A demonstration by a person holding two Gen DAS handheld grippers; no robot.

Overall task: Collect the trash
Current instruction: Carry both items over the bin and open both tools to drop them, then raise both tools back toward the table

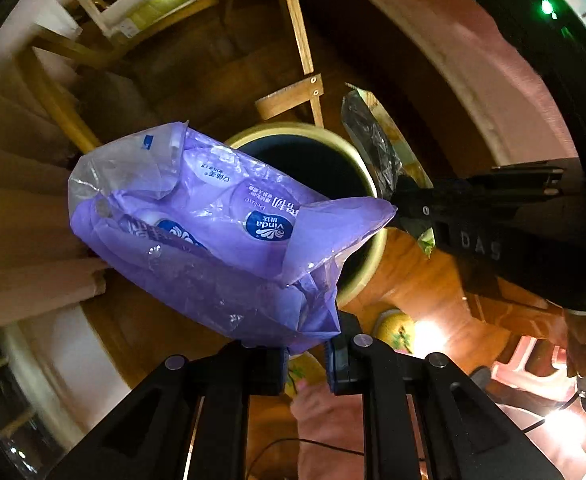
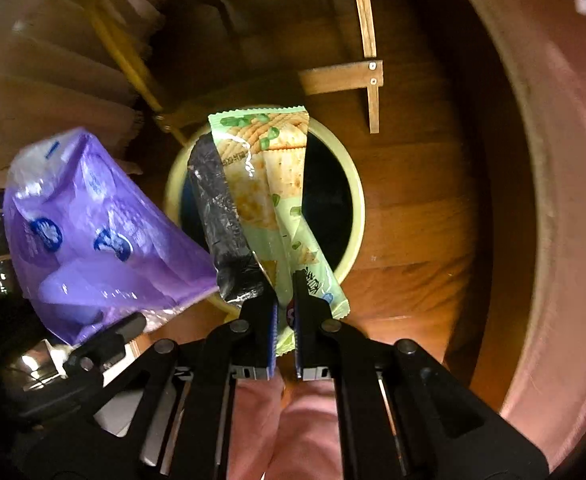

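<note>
My left gripper is shut on a crumpled purple tissue-pack wrapper, which hangs over the near-left rim of a round pale-green trash bin with a dark inside. My right gripper is shut on a green cracker wrapper with a silver inner flap, held over the mouth of the bin. The right gripper also shows in the left wrist view, reaching in from the right with the cracker wrapper. The purple wrapper appears at the left of the right wrist view.
The bin stands on a wooden floor beneath wooden chair legs and a crossbar. A pink curved edge runs down the right. A pink sleeve lies below the fingers. A slipper sits by the bin.
</note>
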